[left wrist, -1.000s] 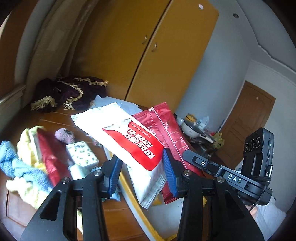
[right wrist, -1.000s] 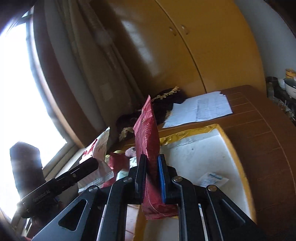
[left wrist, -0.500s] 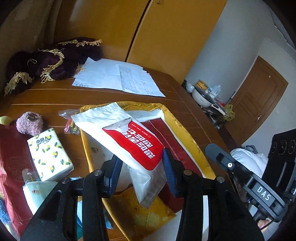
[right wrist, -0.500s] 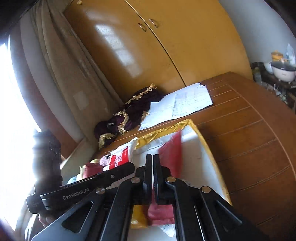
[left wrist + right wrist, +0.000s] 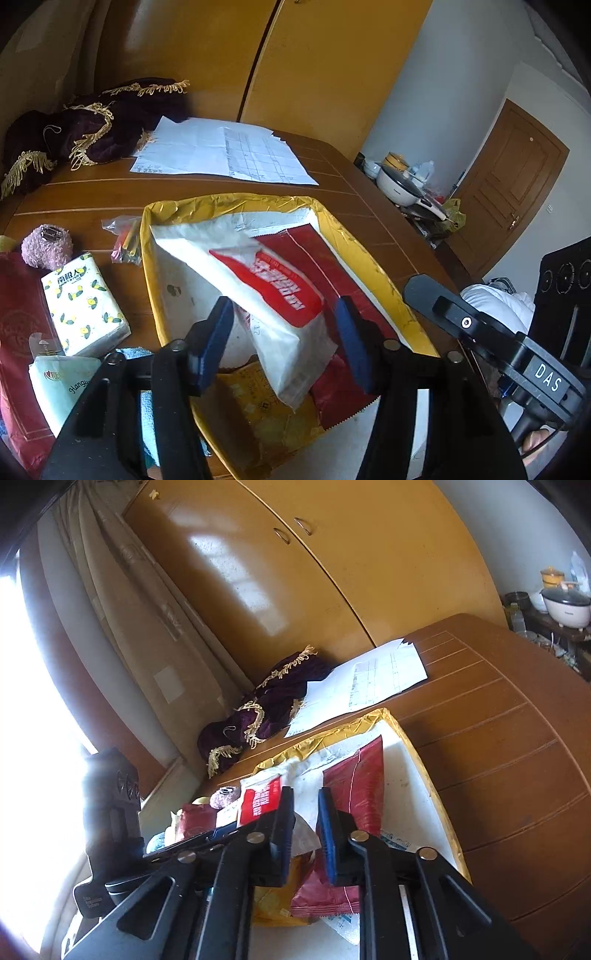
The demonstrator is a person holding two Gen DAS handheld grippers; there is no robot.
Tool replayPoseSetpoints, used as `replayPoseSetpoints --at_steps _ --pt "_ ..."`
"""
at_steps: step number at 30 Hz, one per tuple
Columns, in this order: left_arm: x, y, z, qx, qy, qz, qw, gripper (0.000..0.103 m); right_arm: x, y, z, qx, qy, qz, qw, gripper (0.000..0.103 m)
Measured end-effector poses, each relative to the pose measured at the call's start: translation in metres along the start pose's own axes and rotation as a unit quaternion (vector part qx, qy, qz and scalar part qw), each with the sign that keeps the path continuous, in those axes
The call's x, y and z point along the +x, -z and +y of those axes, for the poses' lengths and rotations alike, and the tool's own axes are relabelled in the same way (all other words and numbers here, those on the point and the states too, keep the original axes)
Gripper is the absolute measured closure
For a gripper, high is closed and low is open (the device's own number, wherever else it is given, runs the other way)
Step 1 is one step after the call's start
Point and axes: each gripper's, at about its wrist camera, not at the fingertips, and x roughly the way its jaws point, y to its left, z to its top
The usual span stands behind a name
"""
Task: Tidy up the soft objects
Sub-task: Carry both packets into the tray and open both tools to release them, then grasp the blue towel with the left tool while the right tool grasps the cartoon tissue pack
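Both tongs (image 5: pixel 282 343) now open, packets (image 5: pixel 273 295) released

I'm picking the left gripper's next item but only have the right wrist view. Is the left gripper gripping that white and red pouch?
Observer: No. The left gripper is open. The white and red pouch sits between its fingers with a gap on each side, over the yellow tray.
Operator: What lies outside the tray on that side?
Observer: A lemon-print tissue pack lies on the table to the left of the tray.
Operator: Anything closer to the tray wall?
Observer: A small clear bag of coloured sticks, right beside the tray's left wall.
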Motion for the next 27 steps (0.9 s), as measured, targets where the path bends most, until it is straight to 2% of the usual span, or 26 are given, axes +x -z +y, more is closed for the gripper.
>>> replayPoseSetpoints --at_steps 1,2,3,4,5,6,9,12,14,18,19,21,23,27 --pt "-0.003 0.0 -0.001 0.001 0.002 -0.009 1.0 0.028 -0.001 0.0 -0.001 0.003 -0.003 -0.003 1.0 0.077" --pt "-0.006 0.0 -0.001 0.002 0.004 -0.018 0.9998 0.027 -0.002 0.0 0.0 0.003 -0.006 -0.006 1.0 0.075" --pt "-0.009 -0.001 -0.002 0.003 0.004 -0.024 0.9997 0.026 -0.003 0.0 0.001 0.0 -0.008 -0.01 1.0 0.069" --pt "-0.012 -0.001 -0.002 0.004 0.002 -0.03 0.9996 0.025 -0.005 0.001 0.004 -0.005 -0.01 -0.015 1.0 0.055" --pt "-0.014 -0.002 -0.002 0.004 0.0 -0.034 0.9994 0.025 -0.007 0.001 0.007 -0.011 -0.012 -0.02 1.0 0.048" --pt "-0.018 -0.002 -0.002 0.004 -0.005 -0.038 0.9992 0.025 -0.009 0.001 0.009 -0.016 -0.014 -0.026 0.999 0.035" --pt "-0.034 0.001 0.001 -0.002 -0.038 -0.057 0.9977 0.023 -0.015 0.003 0.017 -0.033 -0.018 -0.041 0.998 0.023" --pt "-0.054 0.014 0.017 -0.033 -0.054 -0.069 0.9956 0.023 -0.015 0.004 0.024 -0.046 -0.032 -0.04 0.998 0.019" --pt "-0.068 0.024 0.034 -0.063 -0.05 -0.077 0.9938 0.023 -0.014 0.004 0.031 -0.062 -0.041 -0.04 0.996 0.018" --pt "-0.091 0.041 0.066 -0.096 -0.07 -0.097 0.9882 0.023 -0.016 0.011 0.055 -0.102 -0.067 -0.038 0.992 0.009" --pt "-0.096 0.045 0.073 -0.102 -0.077 -0.105 0.9862 0.023 -0.017 0.013 0.062 -0.11 -0.069 -0.039 0.991 0.004" --pt "-0.104 0.051 0.086 -0.111 -0.09 -0.122 0.9821 0.023 -0.017 0.019 0.076 -0.119 -0.056 -0.049 0.99 0.002" --pt "-0.11 0.054 0.095 -0.118 -0.099 -0.136 0.9787 0.023 -0.011 0.023 0.089 -0.136 -0.068 -0.036 0.988 0.002" --pt "-0.117 0.055 0.103 -0.113 -0.11 -0.136 0.978 0.023 0.006 0.028 0.117 -0.146 -0.11 0.003 0.983 0.002"
